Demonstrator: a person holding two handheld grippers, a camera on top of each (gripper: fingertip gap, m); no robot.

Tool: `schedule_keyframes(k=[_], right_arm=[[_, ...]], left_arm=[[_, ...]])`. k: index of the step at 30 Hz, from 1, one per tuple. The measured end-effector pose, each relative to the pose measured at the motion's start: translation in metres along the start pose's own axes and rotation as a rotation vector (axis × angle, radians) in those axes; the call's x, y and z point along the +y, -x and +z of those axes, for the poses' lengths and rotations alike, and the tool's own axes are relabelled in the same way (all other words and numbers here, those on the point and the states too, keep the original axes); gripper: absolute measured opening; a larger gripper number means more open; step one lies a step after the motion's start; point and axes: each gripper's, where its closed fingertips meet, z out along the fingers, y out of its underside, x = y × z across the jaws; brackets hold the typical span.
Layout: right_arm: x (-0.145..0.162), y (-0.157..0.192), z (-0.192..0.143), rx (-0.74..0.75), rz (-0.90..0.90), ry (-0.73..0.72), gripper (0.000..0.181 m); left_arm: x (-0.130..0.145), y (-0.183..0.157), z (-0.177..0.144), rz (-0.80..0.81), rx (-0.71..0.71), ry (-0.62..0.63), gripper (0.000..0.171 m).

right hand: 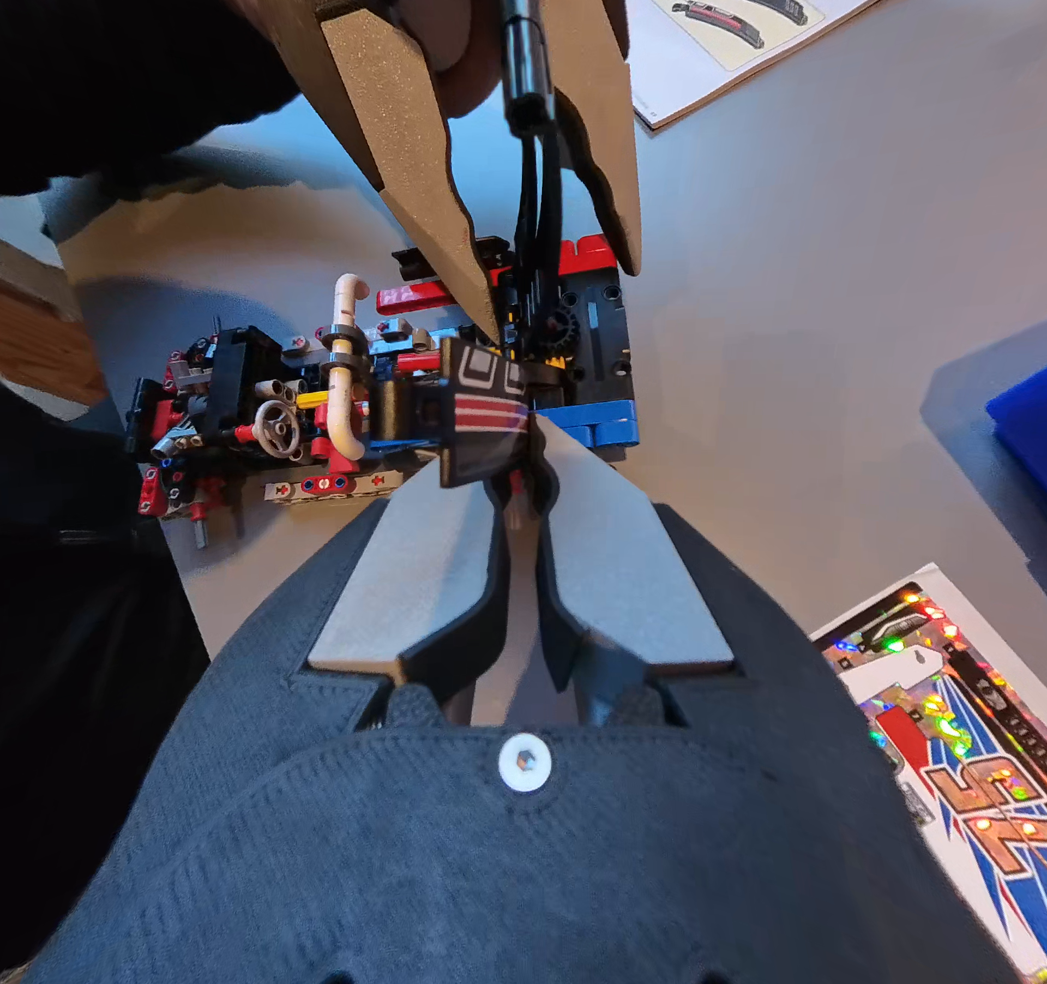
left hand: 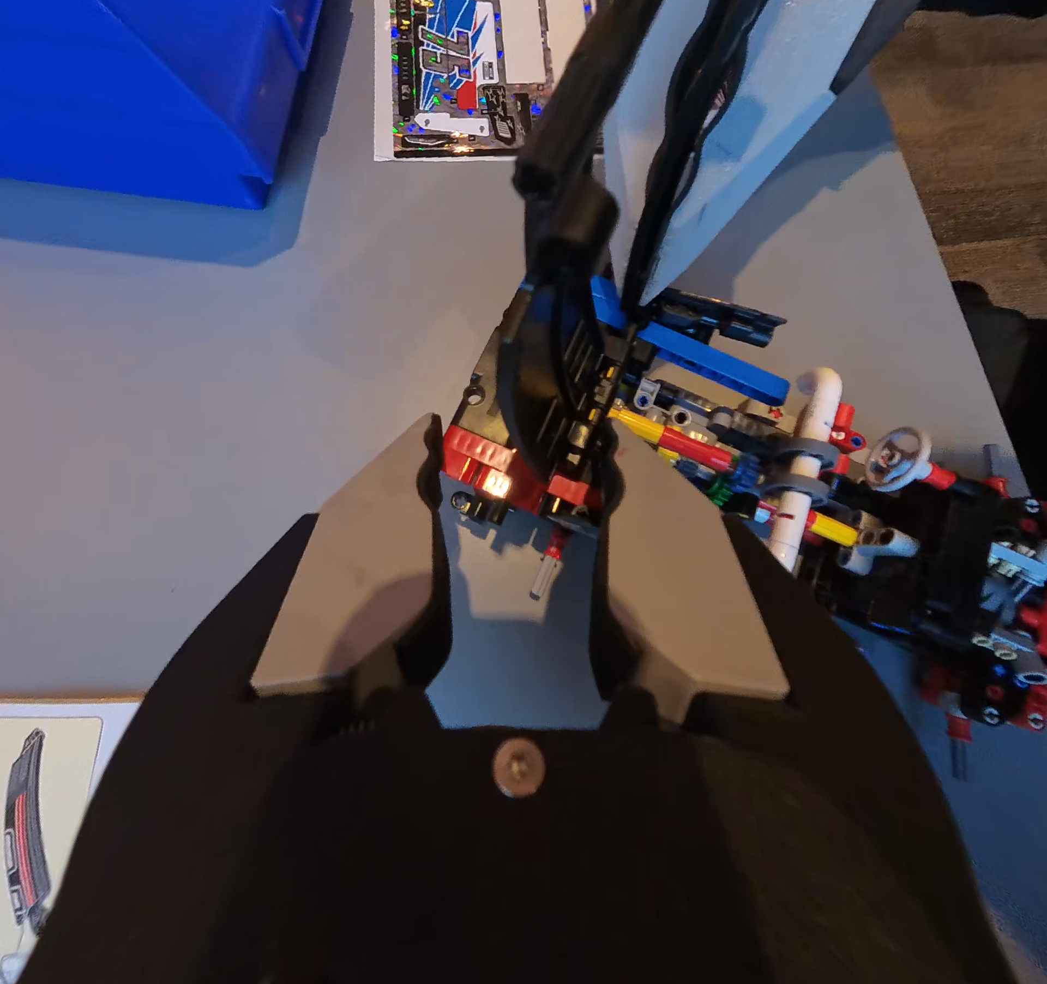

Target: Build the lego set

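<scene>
At the bottom of the frame the left gripper (left hand: 524, 447) stands with its grey fingers (left hand: 362, 549) spread on either side of the red-and-black end of the lego model (left hand: 708, 447). From the upper right, the right gripper (left hand: 631, 311) reaches down, pinched on a curved black panel (left hand: 544, 367) set against the model's top. The model stretches toward the right edge across the grey table (left hand: 170, 418). A blue bin (left hand: 141, 61) fills the upper left, a sticker sheet (left hand: 481, 44) lies at top centre, and an instruction booklet (left hand: 45, 815) shows at lower left.
</scene>
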Motion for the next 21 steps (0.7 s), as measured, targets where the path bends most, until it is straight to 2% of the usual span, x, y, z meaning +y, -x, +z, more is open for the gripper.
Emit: schedule_keyframes(k=[5, 9, 17, 21], right_arm=[[0.0000, -0.0003, 0.0004, -0.007, 0.001, -0.044, 0.000], [-0.0022, -0.0035, 0.0018, 0.079, 0.032, -0.059, 0.000], [-0.0016, -0.0055, 0.0018, 0.221, 0.065, 0.097, 0.000], [-0.0053, -0.0053, 0.0044, 0.222, 0.044, 0.139, 0.000]], left_arm=[[-0.0001, 0.0003, -0.0005, -0.031, -0.014, -0.029, 0.053], [0.0019, 0.0029, -0.0027, -0.026, -0.046, -0.026, 0.052], [0.0017, 0.0031, -0.0032, -0.040, -0.064, -0.062, 0.052], [0.0018, 0.0034, -0.0034, -0.048, -0.064, -0.071, 0.052]])
